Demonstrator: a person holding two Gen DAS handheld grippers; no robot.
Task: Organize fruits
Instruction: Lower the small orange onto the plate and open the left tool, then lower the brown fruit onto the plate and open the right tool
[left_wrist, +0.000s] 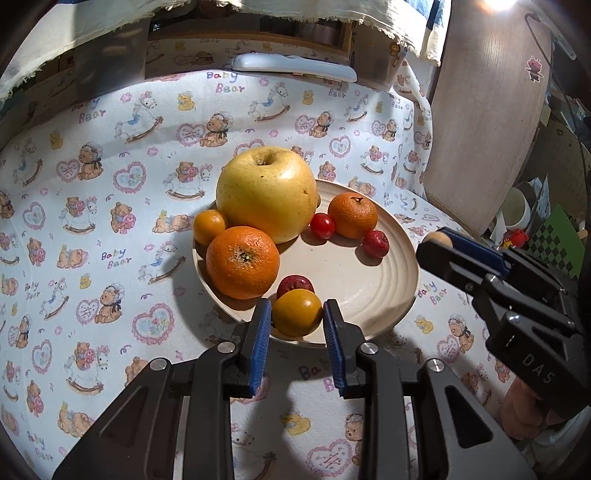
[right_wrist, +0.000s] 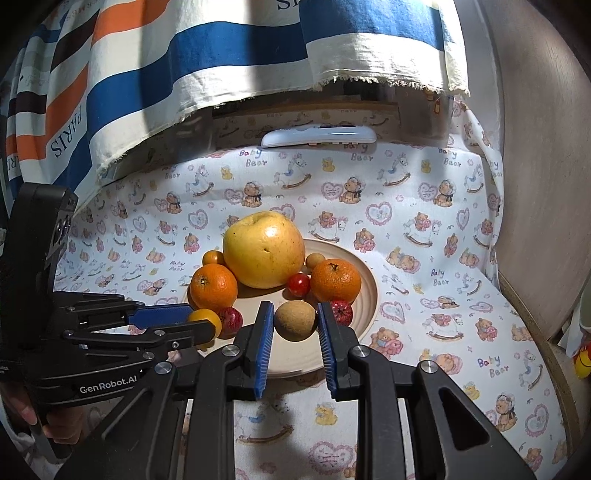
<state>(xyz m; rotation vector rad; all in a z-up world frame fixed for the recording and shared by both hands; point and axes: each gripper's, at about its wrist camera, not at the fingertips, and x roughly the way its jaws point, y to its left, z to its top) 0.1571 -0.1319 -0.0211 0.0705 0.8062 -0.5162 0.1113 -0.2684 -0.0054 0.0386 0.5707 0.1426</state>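
Observation:
A beige plate (left_wrist: 369, 280) (right_wrist: 370, 295) holds a big yellow apple (left_wrist: 266, 195) (right_wrist: 264, 251), two oranges (left_wrist: 242, 262) (left_wrist: 352, 216), a cherry tomato (left_wrist: 322, 226) and small red fruits (left_wrist: 375, 243). My left gripper (left_wrist: 297, 314) is shut on a small yellow-orange fruit (left_wrist: 297, 312) (right_wrist: 205, 322) over the plate's near rim. My right gripper (right_wrist: 295, 321) is shut on a round tan fruit (right_wrist: 295, 320) (left_wrist: 437, 239) above the plate's front part. In the left wrist view the right gripper (left_wrist: 436, 245) reaches in from the right. A hand grips each handle.
The table wears a bear-print cloth (left_wrist: 110, 221). A white remote control (left_wrist: 295, 66) (right_wrist: 319, 136) lies at the back edge under a hanging striped cloth (right_wrist: 184, 55). A wooden board (left_wrist: 487, 110) stands at the right. A small yellow fruit (left_wrist: 209, 226) sits at the plate's left rim.

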